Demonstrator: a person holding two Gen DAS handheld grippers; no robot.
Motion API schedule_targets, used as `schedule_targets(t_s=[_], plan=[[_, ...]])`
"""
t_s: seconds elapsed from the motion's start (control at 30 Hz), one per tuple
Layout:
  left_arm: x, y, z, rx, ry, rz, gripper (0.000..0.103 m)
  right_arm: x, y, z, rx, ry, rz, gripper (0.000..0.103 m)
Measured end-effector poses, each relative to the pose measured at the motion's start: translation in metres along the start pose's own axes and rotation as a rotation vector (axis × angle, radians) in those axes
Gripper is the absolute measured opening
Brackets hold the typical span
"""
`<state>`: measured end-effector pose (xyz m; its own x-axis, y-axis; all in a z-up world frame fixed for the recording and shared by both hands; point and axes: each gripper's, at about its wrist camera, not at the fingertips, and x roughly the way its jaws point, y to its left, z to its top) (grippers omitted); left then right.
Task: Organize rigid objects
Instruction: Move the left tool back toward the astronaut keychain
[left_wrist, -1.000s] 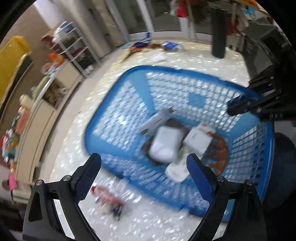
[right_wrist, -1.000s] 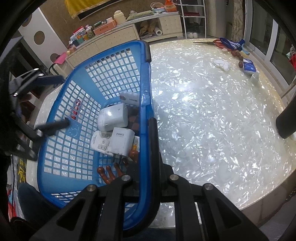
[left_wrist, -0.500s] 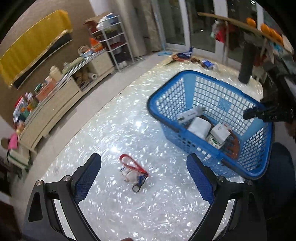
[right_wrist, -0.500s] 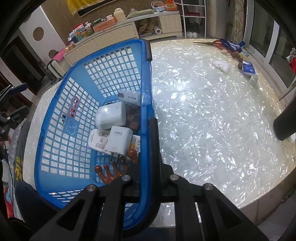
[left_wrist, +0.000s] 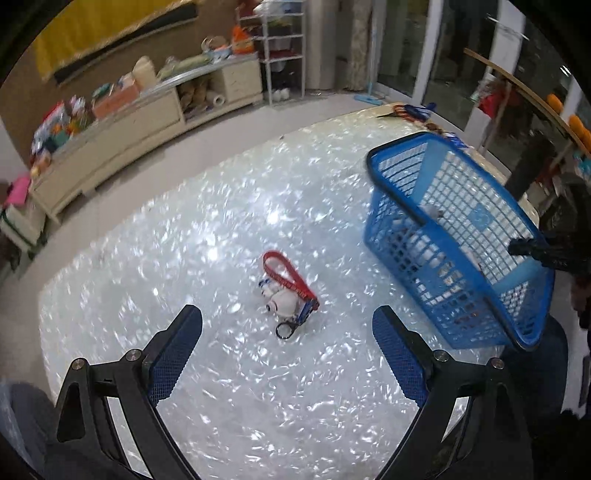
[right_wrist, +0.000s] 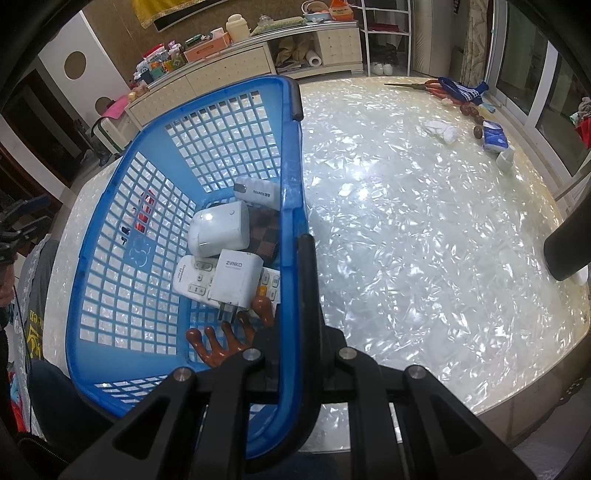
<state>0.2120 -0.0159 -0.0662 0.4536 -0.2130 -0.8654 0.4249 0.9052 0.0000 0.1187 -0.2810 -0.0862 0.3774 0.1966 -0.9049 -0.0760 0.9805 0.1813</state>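
A blue plastic basket (right_wrist: 122, 229) stands on the pearly white table (right_wrist: 424, 229). It holds a white charger box (right_wrist: 219, 229), a white plug adapter (right_wrist: 234, 280), a remote (right_wrist: 192, 280), a power bank (right_wrist: 256, 190), a checkered wallet (right_wrist: 266, 240) and a brown wooden claw (right_wrist: 221, 343). My right gripper (right_wrist: 295, 254) is shut on the basket's near side wall. A keychain (left_wrist: 286, 295) with a red strap and a small white figure lies on the table left of the basket (left_wrist: 443, 240). My left gripper (left_wrist: 288, 350) hangs open just short of it, empty.
Scissors (right_wrist: 413, 85), a blue sock (right_wrist: 463, 90), a tissue pack (right_wrist: 495, 136) and brown beads lie at the table's far edge. A black cylinder (right_wrist: 565, 251) stands at the right. A cluttered sideboard (left_wrist: 122, 122) lines the wall beyond the floor.
My left gripper has swung from above the basket out to the left over the bare table, and the keychain now sits between its open fingers' line. The right gripper and basket have stayed put.
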Motion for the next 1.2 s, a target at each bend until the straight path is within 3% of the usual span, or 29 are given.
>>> schedule_targets(t_s=[0.3, 0.53, 0.83, 1.03, 1.2], plan=[[0.061, 0.025, -0.004, -0.156, 0.071, -0.036, 0.095, 0.001, -0.001, 0.0, 0.001, 0.002, 0.002, 0.01], [0.095, 0.02, -0.002, -0.21, 0.136, -0.085, 0.095, 0.001, 0.0, 0.0, -0.004, 0.005, -0.001, 0.01], [0.127, 0.01, 0.007, -0.253, 0.182, -0.017, 0.095, 0.005, 0.001, 0.002, -0.003, 0.011, 0.01, 0.01], [0.15, 0.017, 0.01, -0.341, 0.224, -0.055, 0.095, 0.005, 0.002, 0.002, -0.005, 0.009, 0.01, 0.01], [0.159, 0.018, 0.01, -0.356, 0.232, -0.026, 0.094, 0.004, 0.001, 0.001, -0.001, 0.005, 0.014, 0.01]])
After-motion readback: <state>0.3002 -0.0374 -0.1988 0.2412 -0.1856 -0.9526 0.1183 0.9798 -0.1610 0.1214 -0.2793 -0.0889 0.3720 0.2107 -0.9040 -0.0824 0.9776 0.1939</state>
